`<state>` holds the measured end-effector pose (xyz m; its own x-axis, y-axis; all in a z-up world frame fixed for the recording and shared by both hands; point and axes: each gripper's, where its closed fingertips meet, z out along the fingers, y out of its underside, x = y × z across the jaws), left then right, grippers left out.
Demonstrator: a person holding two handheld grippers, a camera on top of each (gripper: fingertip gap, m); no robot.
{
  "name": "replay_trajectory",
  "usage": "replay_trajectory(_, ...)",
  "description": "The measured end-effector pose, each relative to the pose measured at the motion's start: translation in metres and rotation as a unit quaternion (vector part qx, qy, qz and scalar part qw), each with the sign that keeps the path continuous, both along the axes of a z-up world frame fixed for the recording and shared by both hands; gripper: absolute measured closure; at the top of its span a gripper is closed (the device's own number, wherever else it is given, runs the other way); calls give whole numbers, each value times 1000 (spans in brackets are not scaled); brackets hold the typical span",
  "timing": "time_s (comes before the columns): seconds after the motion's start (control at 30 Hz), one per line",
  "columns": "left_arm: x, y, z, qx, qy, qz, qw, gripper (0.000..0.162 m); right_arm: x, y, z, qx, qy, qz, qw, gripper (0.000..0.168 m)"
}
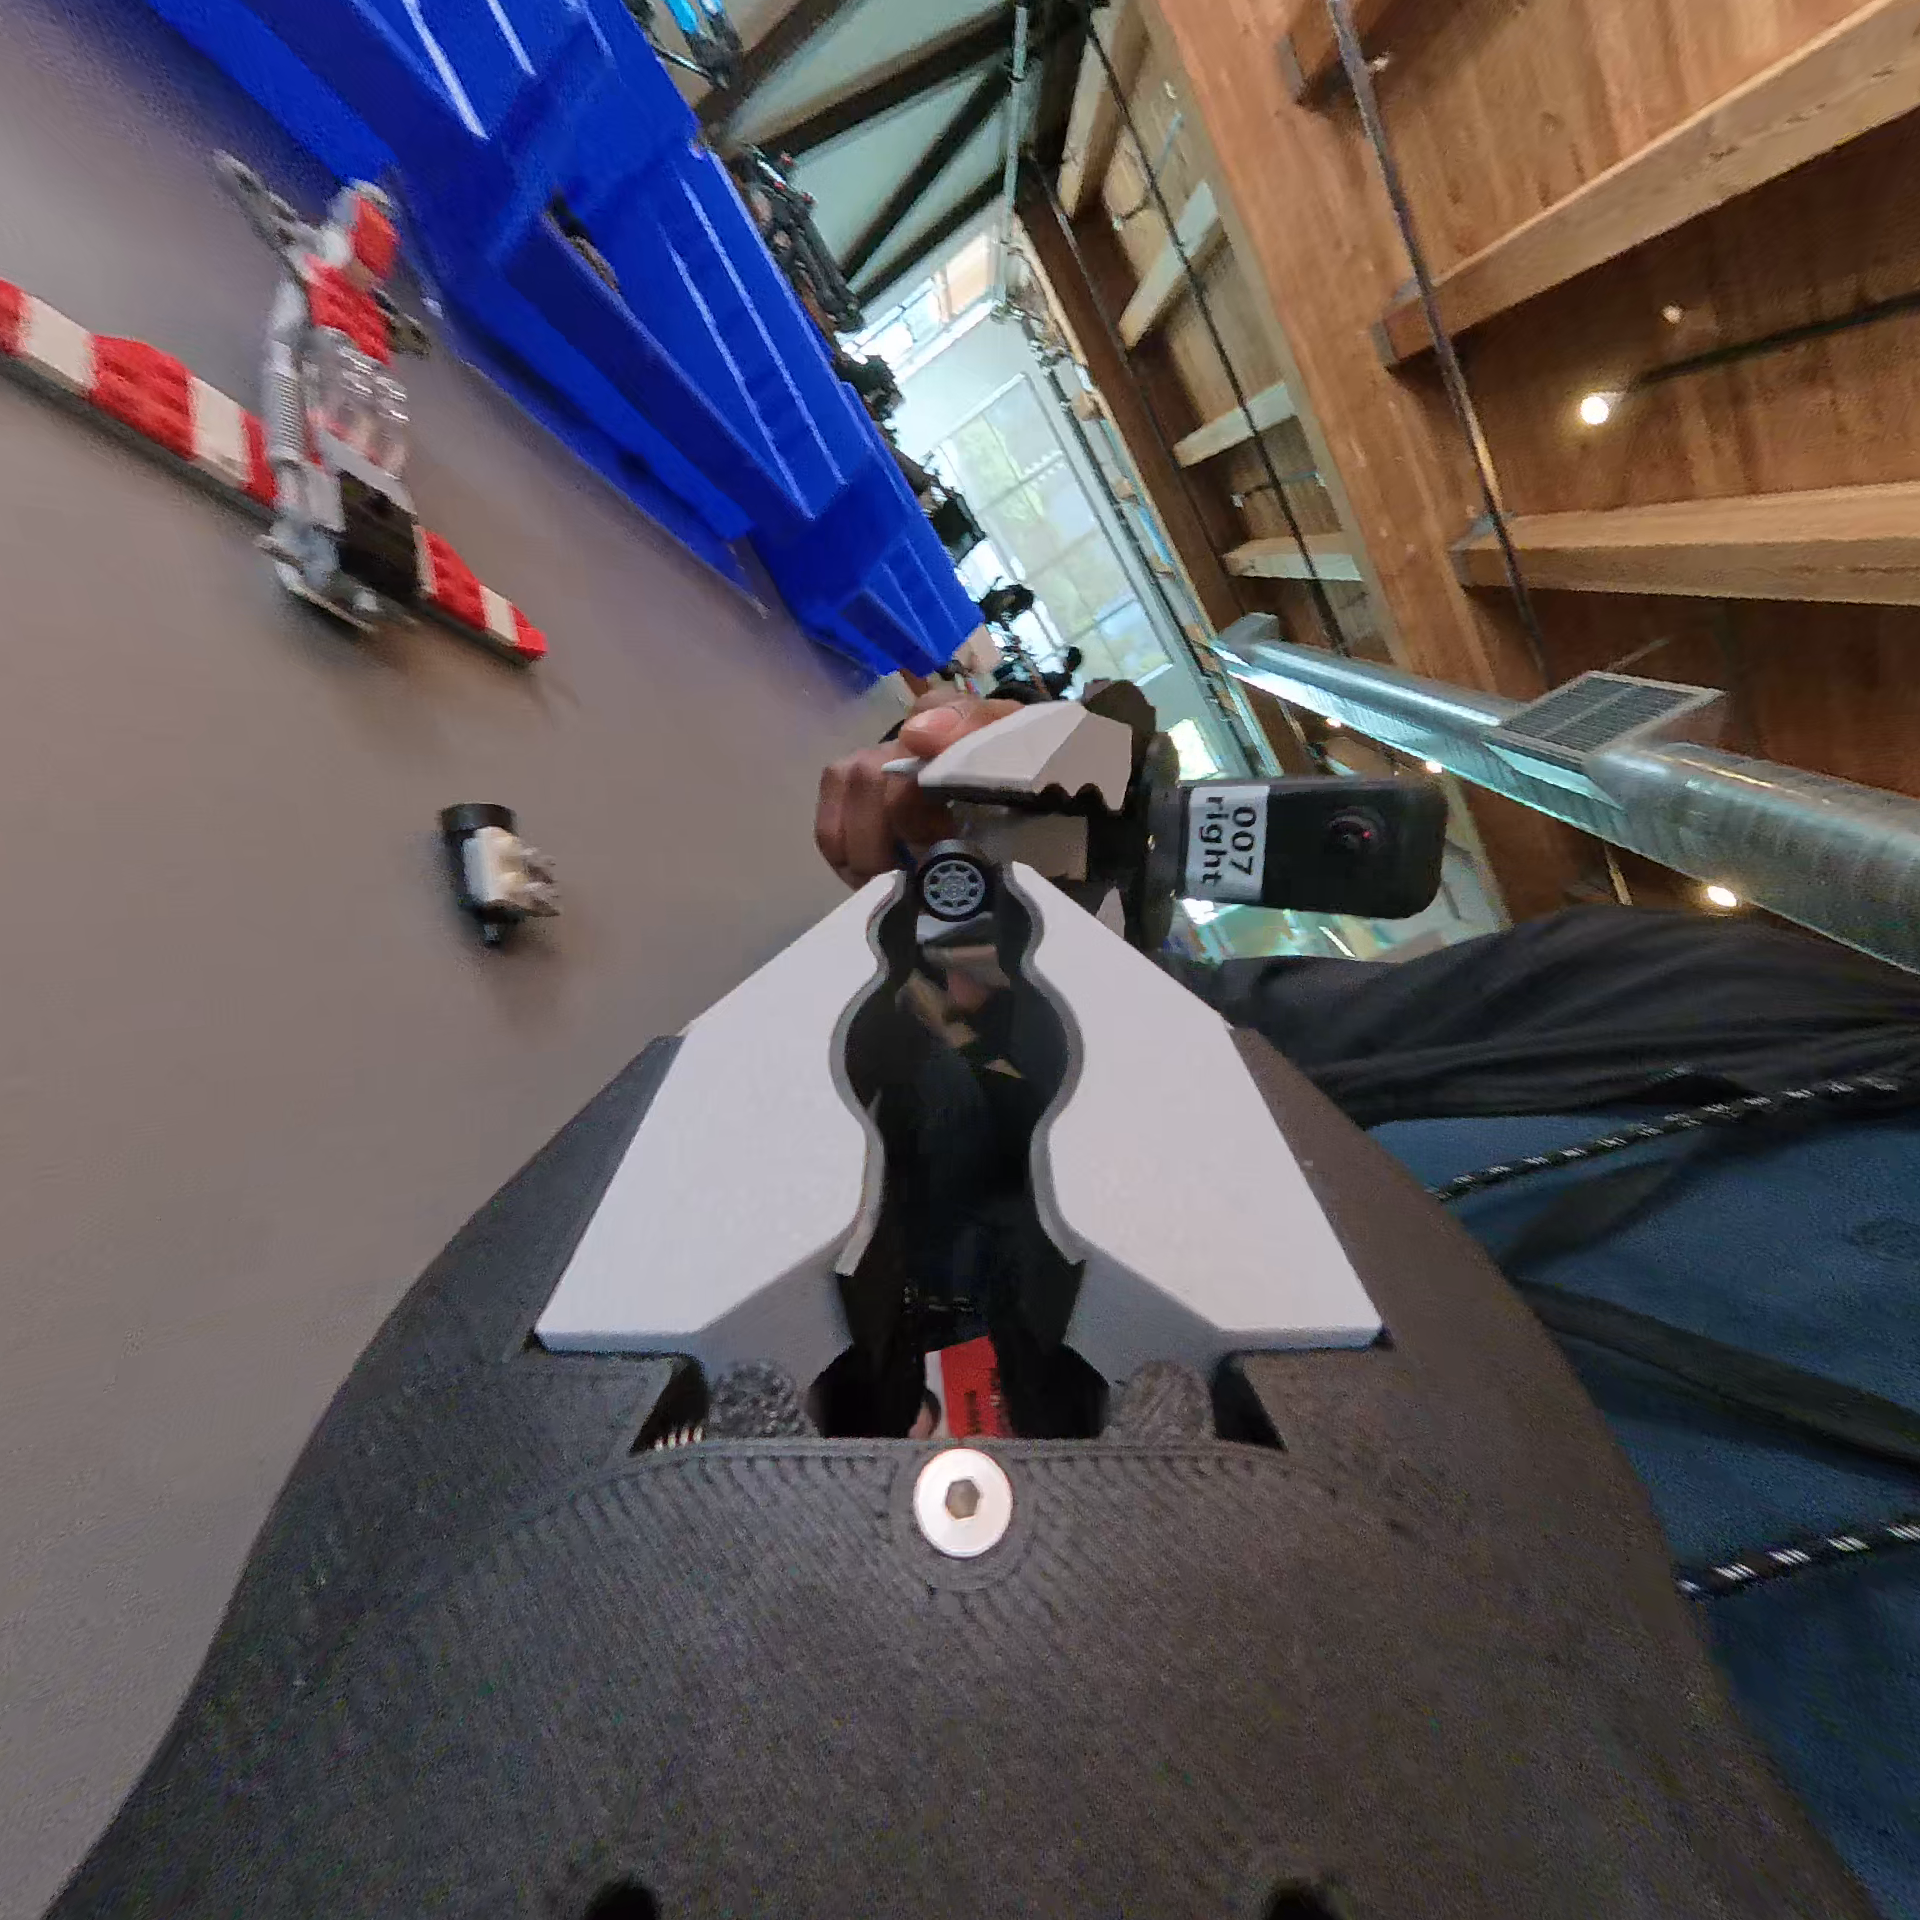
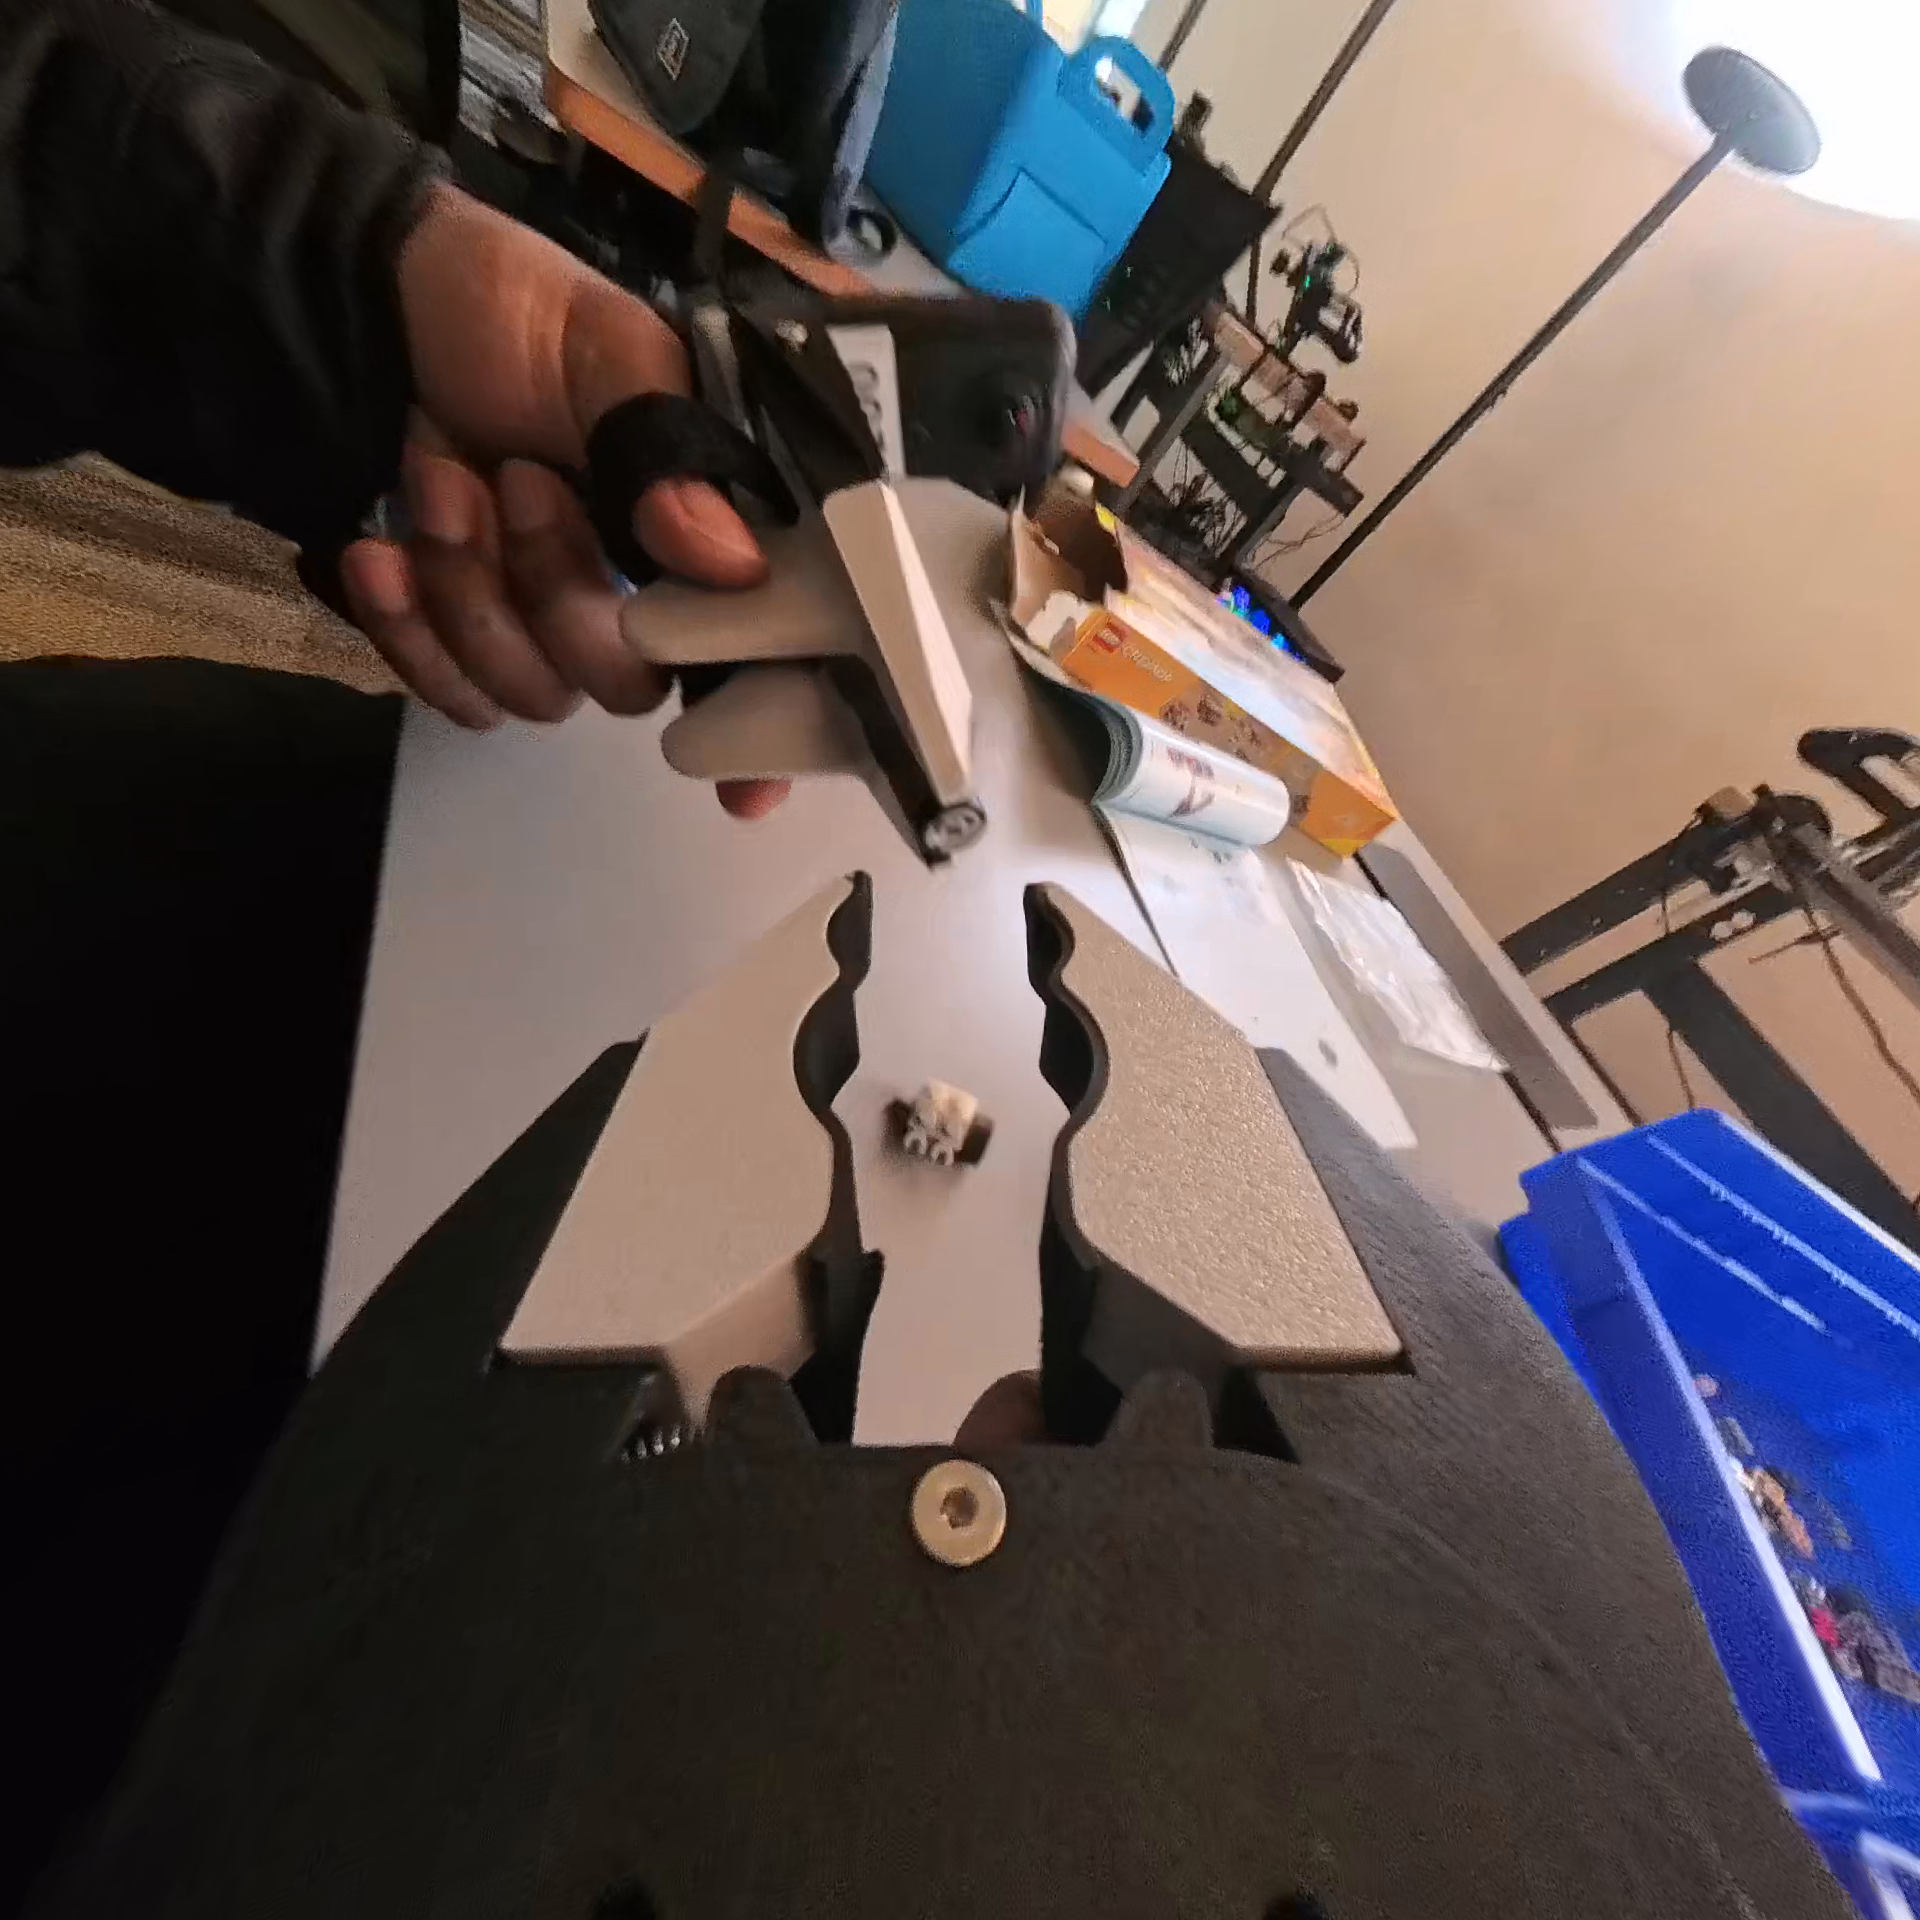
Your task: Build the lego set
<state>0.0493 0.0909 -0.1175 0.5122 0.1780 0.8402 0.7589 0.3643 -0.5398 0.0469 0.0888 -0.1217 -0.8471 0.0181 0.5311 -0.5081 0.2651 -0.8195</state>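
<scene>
My left gripper (image 1: 948, 878) is shut on a small black wheel with a grey hub (image 1: 945, 891), held in the air above the grey table. It also shows in the right wrist view (image 2: 940, 816), with the wheel (image 2: 956, 826) at its tip. My right gripper (image 2: 945, 894) is open and empty, just short of the wheel. A small grey and black lego piece (image 2: 938, 1127) lies on the table, seen between its fingers (image 2: 717, 1122); it also shows in the left wrist view (image 1: 497, 868). A red, white and grey lego model (image 1: 322, 416) stands farther off.
Blue bins (image 1: 623, 312) line the table beyond the model, and one (image 2: 1766, 1455) holds loose pieces. An orange lego box (image 2: 1226, 686), an open instruction booklet (image 2: 1195, 779) and a clear plastic bag (image 2: 1382, 977) lie at the far end. A hand (image 2: 520, 520) holds the left gripper. The tips of both grippers are at nearly the same place.
</scene>
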Motion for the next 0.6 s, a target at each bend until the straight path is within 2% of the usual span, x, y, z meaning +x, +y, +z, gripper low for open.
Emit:
replay_trajectory(0.2, -11, -14, -15, -65, -2, 47, 997, 148, -43, 11, -40, 100, -84, -48, 990, 136)
replay_trajectory(0.37, -20, -22, -28, -144, 15, 87, 986, 148, -51, 6, -66, 151, -162, -70, 973, 133)
replay_trajectory(0.6, -30, -32, -30, -193, 44, 124, 972, 148, -53, 2, -81, 198, -160, -86, 963, 133)
